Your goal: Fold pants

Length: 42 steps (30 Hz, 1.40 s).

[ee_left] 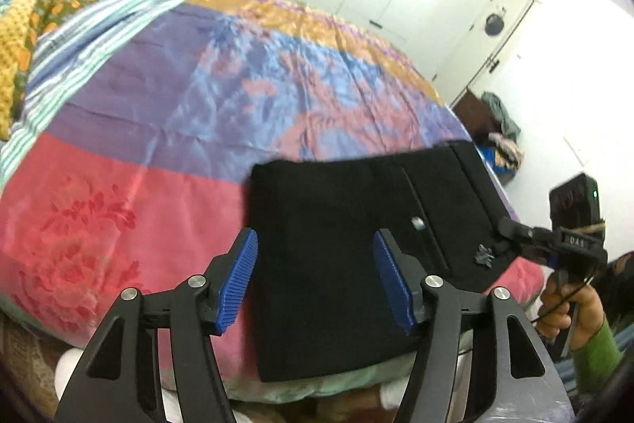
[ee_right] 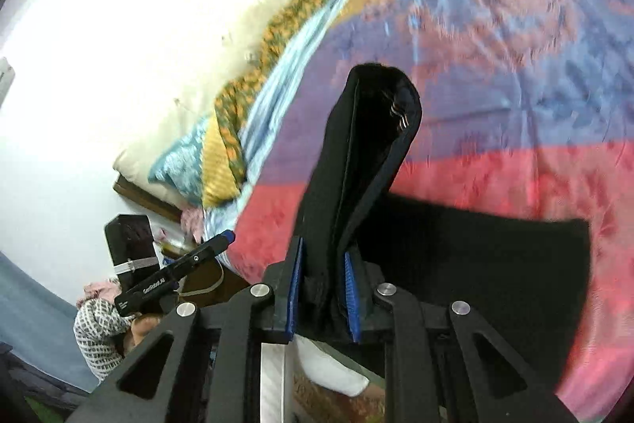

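Blue pads (ee_right: 350,288) of the right gripper (ee_right: 323,286) are clamped on a raised flap of the black pants (ee_left: 356,248), near one end. Most of the pants lie flat at the near edge of the bed (ee_left: 158,98). Left gripper (ee_left: 315,280) hovers above them, jaws apart and empty. To fold well, I would carry the flap across evenly, keeping edges aligned, and use the left gripper to steady the flat part.
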Each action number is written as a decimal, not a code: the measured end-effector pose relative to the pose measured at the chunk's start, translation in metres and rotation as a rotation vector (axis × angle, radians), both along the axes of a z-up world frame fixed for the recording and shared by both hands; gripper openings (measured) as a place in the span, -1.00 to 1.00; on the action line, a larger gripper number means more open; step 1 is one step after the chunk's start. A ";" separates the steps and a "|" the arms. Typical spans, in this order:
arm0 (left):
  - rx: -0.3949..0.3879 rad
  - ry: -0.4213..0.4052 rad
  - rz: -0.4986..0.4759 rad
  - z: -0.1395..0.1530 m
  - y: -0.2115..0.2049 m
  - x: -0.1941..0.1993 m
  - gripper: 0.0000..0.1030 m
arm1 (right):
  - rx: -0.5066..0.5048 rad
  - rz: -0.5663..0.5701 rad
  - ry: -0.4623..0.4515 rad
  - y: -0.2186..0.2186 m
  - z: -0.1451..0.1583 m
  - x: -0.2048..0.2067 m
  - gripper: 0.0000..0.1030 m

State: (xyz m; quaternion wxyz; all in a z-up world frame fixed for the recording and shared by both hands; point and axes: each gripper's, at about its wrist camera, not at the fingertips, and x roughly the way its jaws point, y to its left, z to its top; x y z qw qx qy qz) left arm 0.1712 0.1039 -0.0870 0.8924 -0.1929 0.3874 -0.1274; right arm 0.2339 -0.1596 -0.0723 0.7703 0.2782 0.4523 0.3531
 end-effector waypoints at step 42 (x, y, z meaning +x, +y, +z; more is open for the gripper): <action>0.319 0.142 -0.246 -0.072 -0.122 -0.007 0.43 | -0.569 -0.065 -0.041 -0.044 -0.101 0.033 -0.36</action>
